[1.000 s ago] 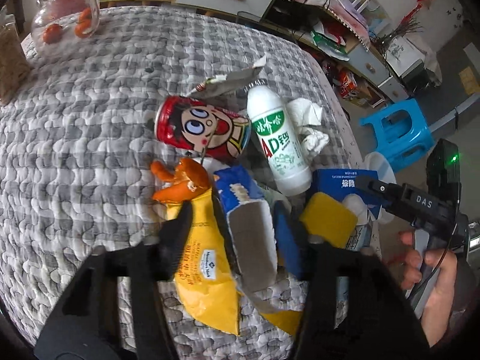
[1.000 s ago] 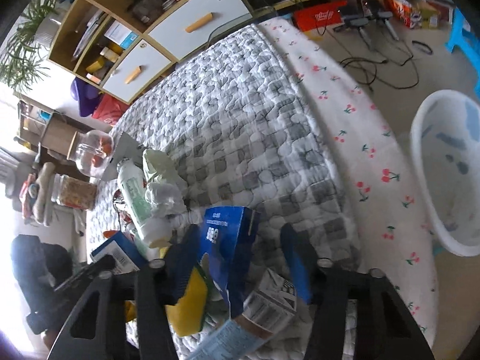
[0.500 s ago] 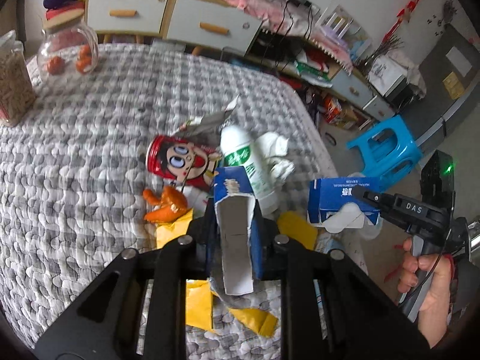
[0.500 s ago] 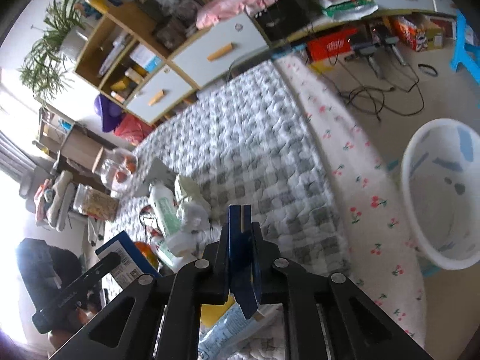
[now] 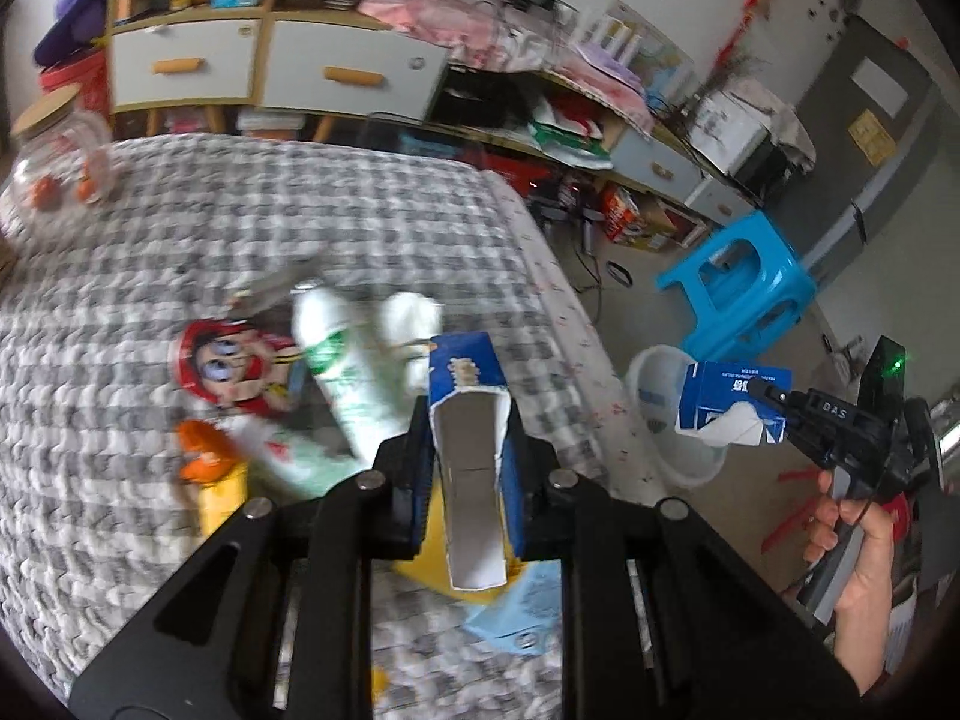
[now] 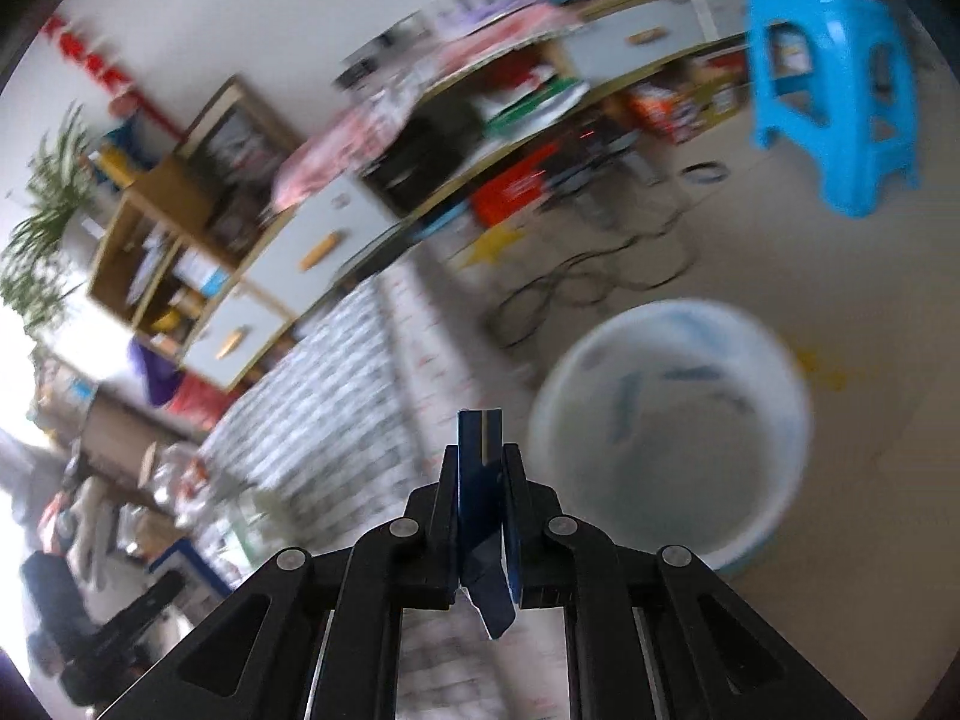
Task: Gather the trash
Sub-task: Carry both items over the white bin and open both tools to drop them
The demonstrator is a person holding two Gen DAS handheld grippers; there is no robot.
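Left gripper [image 5: 469,450] clamped on a torn blue carton [image 5: 471,468], grey inside facing the camera, lower end hanging past the fingers. Right gripper [image 6: 481,498] pinched tight on a flattened blue box [image 6: 480,516], seen edge-on in its own view, so print unreadable there. Same box [image 5: 729,405] seen in the left view just above the white bin [image 5: 657,396], the bin's rim partly hidden behind it. On the checked quilt [image 5: 120,420]: a red cartoon can [image 5: 225,369], a white bottle [image 5: 342,372], crumpled tissue [image 5: 411,324], an orange scrap [image 5: 201,450], all smeared by motion blur. Yellow wrapper [image 5: 222,504] mostly covered by the left gripper. Pale blue packet [image 5: 522,612] half hidden under the fingers. Person's hand [image 5: 852,546] cut off at the frame's edge. Right view badly blurred throughout; bin [image 6: 672,426] contents only vague blue streaks. Blue stool [image 6: 834,90] beyond it.
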